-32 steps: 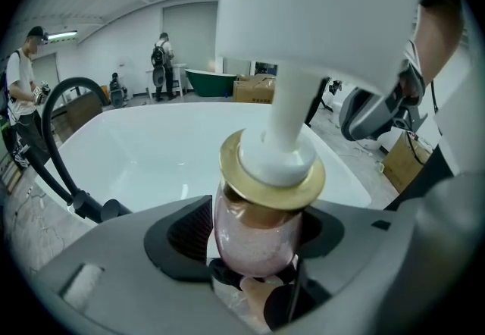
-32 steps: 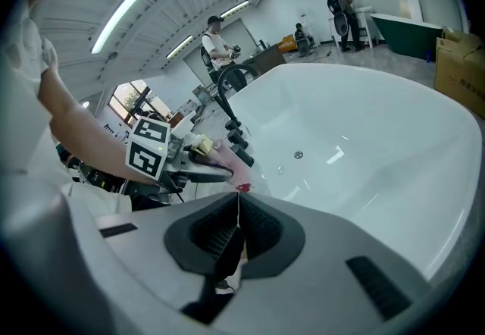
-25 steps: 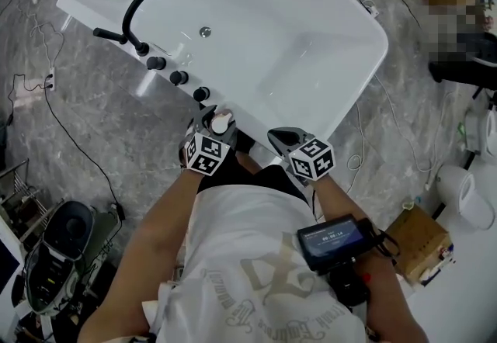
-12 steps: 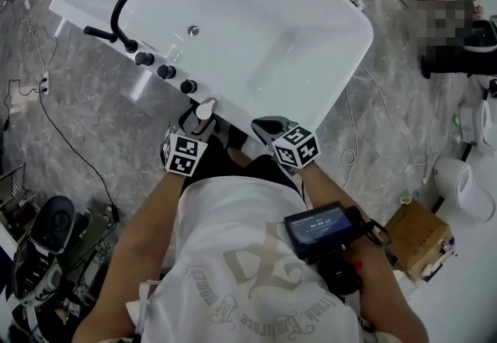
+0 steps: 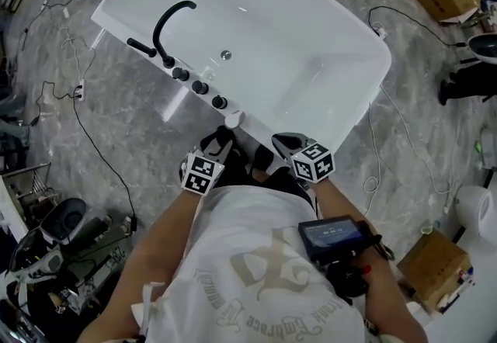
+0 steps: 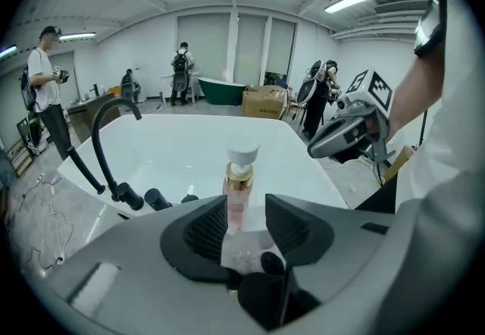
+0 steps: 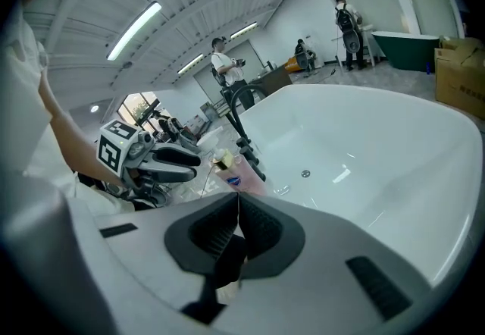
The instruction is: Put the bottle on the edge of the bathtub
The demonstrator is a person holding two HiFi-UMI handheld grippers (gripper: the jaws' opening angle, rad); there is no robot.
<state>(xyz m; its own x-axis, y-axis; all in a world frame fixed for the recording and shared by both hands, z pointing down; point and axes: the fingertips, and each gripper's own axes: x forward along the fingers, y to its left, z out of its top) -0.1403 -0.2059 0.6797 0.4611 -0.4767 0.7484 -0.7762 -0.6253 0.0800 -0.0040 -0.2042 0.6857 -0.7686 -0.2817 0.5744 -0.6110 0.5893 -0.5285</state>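
Noted pale pink, white-capped bottle (image 5: pixel 233 118) upright on rim of white bathtub (image 5: pixel 295 39), beside black round knobs (image 5: pixel 200 88). Found left gripper (image 5: pixel 220 140) just short of it, jaws half apart, lately closing, nothing between; right gripper (image 5: pixel 283 141) pinched together, empty. Judged placed; only withdrawal left

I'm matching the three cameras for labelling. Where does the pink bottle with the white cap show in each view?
Head view: the bottle is at centre, upright on the near edge of the bathtub.
Left gripper view: the bottle is at centre, straight ahead on the rim.
Right gripper view: the bottle is just left of centre.
Shared landmark: the black faucet, on the same rim.
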